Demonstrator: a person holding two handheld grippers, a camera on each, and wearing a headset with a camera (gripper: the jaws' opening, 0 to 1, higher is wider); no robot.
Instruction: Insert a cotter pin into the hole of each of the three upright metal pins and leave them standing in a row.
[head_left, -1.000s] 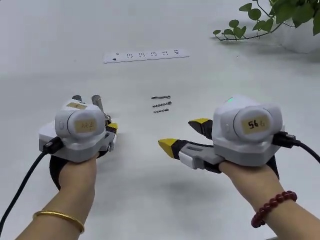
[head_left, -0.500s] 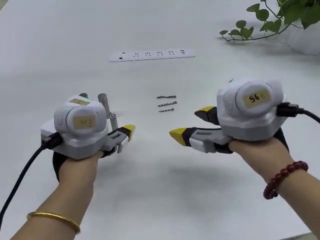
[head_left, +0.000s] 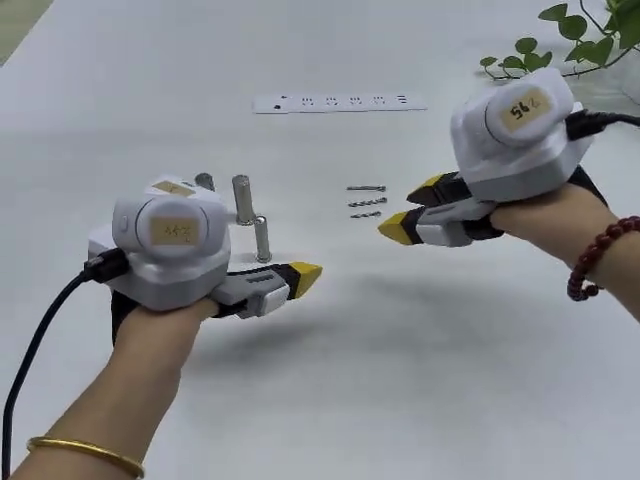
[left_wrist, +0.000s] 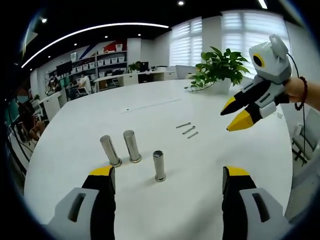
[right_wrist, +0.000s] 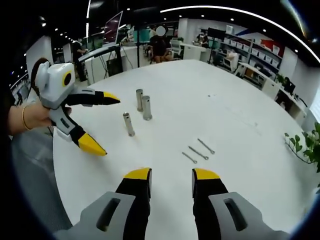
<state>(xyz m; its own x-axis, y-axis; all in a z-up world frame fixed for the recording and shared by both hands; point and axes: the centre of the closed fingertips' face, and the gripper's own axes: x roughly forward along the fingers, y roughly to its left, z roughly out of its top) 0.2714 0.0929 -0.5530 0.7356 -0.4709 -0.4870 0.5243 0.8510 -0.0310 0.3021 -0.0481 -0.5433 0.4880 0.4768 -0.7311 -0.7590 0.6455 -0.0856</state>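
White surface (head_left: 420, 380), matte, carrying every item listed.

Metal pins (left_wrist: 132, 146), three, grey, cylindrical, each upright on a flared foot. Two standing close side by side, one set apart from them toward the near edge. Group left of the surface's middle. Holes too small to make out.

Cotter pins (head_left: 366, 201), three, thin, lying flat and parallel, one behind another, near the surface's middle. Well apart from the metal pins, to their right. Loose, touched by neither tool.

Left hand-held gripper (left_wrist: 168, 174), white body, black jaws tipped yellow. Jaws spread wide, nothing between them. Aimed at the metal pins from the near-left side, tips short of the nearest one, no contact.

Right hand-held gripper (right_wrist: 171, 175), same make. Jaws parted by a narrower gap, nothing held. Raised over the right side of the surface, tips pointing left, close to the cotter pins without touching.

Power strip (head_left: 340, 102), white, flat, toward the far edge.

Plant (left_wrist: 220, 62), green leaves, at the far right corner.
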